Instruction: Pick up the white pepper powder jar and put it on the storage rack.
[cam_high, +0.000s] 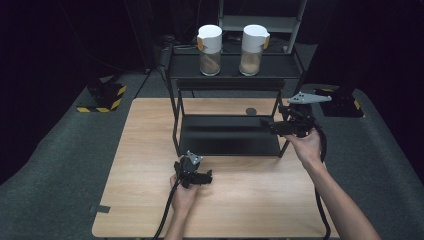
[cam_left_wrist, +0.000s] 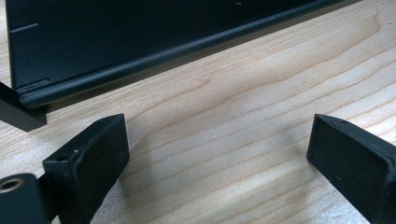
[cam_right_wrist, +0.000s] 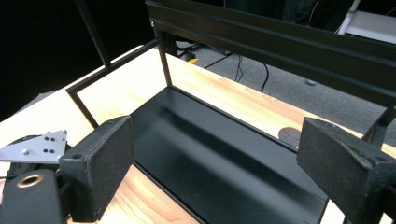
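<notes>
A black two-level rack (cam_high: 230, 72) stands on the wooden table (cam_high: 150, 150). On its top shelf stand two clear jars with white lids, one on the left (cam_high: 210, 44) and one on the right (cam_high: 252, 44). My left gripper (cam_high: 209, 176) lies low over the table in front of the rack, open, with bare wood between its fingertips (cam_left_wrist: 217, 135). Just ahead of it is the lower shelf's front edge (cam_left_wrist: 140, 60). My right gripper (cam_high: 265, 122) hovers at the right end of the lower shelf (cam_right_wrist: 210, 149), open and holding nothing (cam_right_wrist: 215, 140).
A small dark disc (cam_high: 251, 111) lies on the table behind the lower shelf (cam_right_wrist: 290, 136). Thin black rack posts (cam_high: 176, 120) frame the lower shelf. Yellow-and-black striped stand bases (cam_high: 102, 97) sit on the grey floor on both sides.
</notes>
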